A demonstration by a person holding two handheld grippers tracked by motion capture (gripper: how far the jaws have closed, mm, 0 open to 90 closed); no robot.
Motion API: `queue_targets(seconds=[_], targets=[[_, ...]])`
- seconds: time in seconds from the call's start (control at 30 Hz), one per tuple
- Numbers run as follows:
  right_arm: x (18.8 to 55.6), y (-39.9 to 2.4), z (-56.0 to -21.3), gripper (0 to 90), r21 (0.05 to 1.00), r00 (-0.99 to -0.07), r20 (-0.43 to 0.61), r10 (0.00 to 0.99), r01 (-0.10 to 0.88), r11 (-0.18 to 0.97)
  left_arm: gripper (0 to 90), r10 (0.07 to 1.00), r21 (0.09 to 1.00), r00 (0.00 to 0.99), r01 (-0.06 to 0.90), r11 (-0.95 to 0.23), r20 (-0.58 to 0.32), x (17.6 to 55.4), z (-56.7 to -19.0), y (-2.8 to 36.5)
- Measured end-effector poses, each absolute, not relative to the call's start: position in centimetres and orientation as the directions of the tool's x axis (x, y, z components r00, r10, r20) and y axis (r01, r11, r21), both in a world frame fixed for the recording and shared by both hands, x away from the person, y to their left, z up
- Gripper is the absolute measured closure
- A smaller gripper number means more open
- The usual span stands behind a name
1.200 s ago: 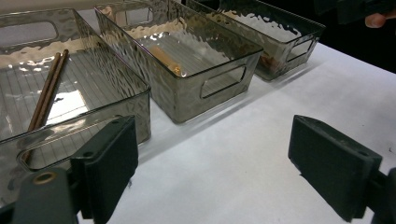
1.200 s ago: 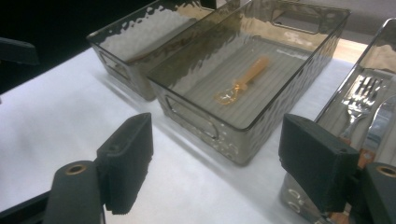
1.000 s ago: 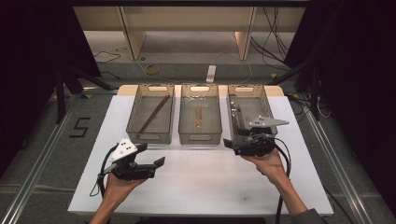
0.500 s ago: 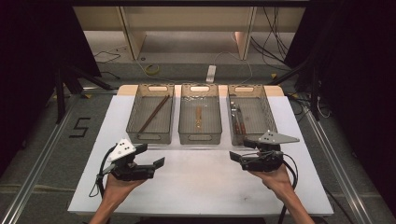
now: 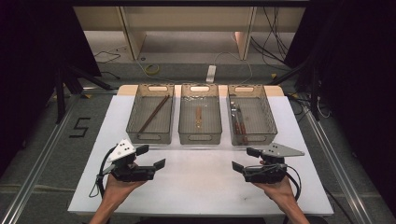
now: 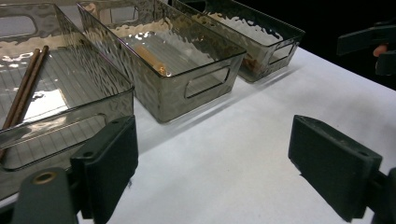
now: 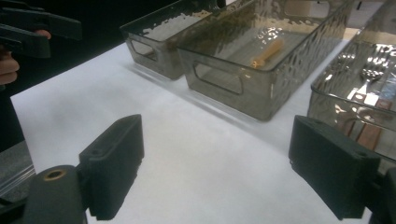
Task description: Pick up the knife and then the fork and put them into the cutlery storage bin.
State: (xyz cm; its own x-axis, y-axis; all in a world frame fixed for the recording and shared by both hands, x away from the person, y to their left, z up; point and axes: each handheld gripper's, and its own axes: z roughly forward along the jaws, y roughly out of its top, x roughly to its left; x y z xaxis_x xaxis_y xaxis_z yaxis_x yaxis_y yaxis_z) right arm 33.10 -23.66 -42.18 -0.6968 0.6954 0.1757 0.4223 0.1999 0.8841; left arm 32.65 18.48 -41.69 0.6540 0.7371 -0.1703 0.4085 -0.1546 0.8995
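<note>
Right jaws: the right gripper (image 5: 244, 161) has its jaws wide apart, and they have just been opening further; nothing sits between them, with bare white table under the gap.
Left jaws: the left gripper (image 5: 152, 157) also has its jaws wide apart with nothing between them.
Right gripper place: held in a hand above the near right part of the table (image 5: 201, 186), just in front of the right bin, jaws pointing toward the middle.
Left gripper place: held in a hand above the near left part of the table, in front of the left bin, jaws pointing toward the middle; well apart from the right gripper.
Right bin (image 5: 268, 116): clear smoky plastic, nearest the right gripper, holding forks and other cutlery with brown handles (image 5: 239, 126).
Middle bin (image 5: 218, 116): holds one small brown-handled piece (image 5: 199, 117).
Left bin (image 5: 133, 116): holds a pair of brown chopsticks (image 5: 153, 113) lying diagonally.
Row: the three bins stand side by side at the far edge of the table.
</note>
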Motion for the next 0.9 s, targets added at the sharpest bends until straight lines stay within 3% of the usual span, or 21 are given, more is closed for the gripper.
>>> queue_targets(seconds=[0.9], targets=[[31.7, -24.9, -42.9, 16.4, 0.889, -0.667, 0.179, 0.724, 0.424, 0.171, 15.2, 0.724, 0.899, 0.665, 0.41, -0.15, -0.183, 32.4, -41.7, 18.5]])
